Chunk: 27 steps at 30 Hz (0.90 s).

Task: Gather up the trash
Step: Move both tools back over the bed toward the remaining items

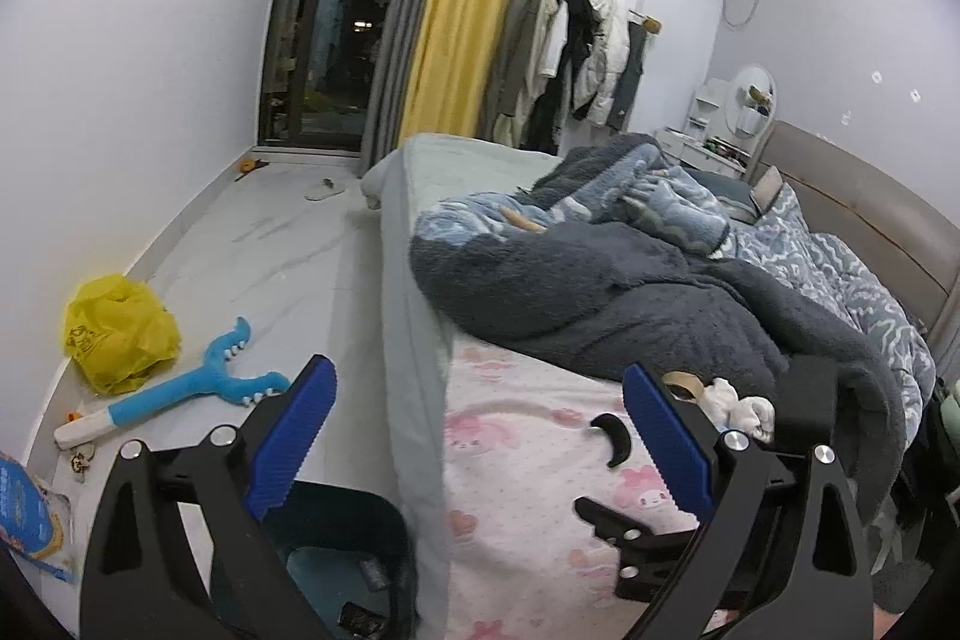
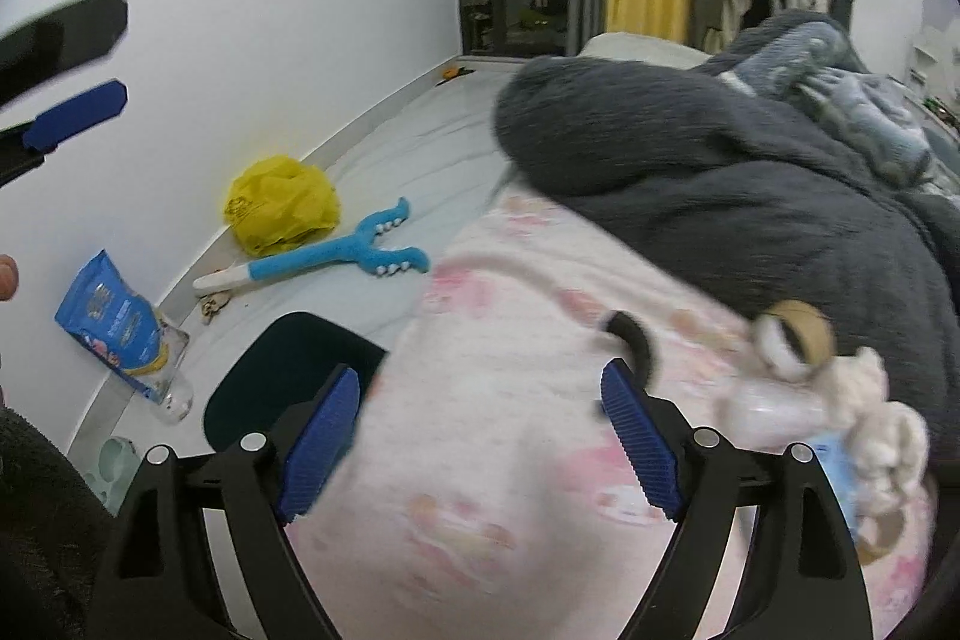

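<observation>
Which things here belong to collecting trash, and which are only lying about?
For the job:
- dark bin
- cardboard tape roll
- crumpled tissue
- yellow plastic bag
- blue snack pouch

Lying about:
- blue plush toy
- dark fleece blanket
- slipper
- hanging clothes

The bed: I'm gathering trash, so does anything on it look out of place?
Yes. A cardboard tape roll core, crumpled white tissue and a curved black piece lie on the pink sheet beside the dark grey blanket: litter on bedding.
</observation>
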{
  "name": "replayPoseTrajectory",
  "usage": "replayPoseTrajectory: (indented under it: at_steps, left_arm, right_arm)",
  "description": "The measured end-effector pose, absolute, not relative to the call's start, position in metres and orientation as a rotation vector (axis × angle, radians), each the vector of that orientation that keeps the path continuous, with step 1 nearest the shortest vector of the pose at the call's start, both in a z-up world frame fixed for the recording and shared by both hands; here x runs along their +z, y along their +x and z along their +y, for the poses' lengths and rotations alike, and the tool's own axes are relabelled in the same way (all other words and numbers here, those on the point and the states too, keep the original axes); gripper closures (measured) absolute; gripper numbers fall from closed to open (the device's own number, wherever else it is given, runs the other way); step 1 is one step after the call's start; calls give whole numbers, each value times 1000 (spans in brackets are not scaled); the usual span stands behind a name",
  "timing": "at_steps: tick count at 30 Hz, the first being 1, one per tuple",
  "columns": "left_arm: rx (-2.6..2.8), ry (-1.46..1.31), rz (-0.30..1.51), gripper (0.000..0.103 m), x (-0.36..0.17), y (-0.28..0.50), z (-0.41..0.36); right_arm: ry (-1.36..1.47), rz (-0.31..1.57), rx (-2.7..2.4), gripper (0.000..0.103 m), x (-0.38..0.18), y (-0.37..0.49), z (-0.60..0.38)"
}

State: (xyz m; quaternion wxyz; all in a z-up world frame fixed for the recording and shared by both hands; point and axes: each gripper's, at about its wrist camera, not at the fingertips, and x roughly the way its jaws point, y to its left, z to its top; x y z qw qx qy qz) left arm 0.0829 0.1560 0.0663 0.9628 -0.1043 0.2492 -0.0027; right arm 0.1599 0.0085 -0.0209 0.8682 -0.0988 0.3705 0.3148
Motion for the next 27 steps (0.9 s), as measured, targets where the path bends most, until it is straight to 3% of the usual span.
replayPoseTrajectory:
  at_steps: [27]
  left_arm:
    - [-115,-157,629,6,15,140,64]
  right_arm:
    - [-137,729,486,15,-5,199,-148]
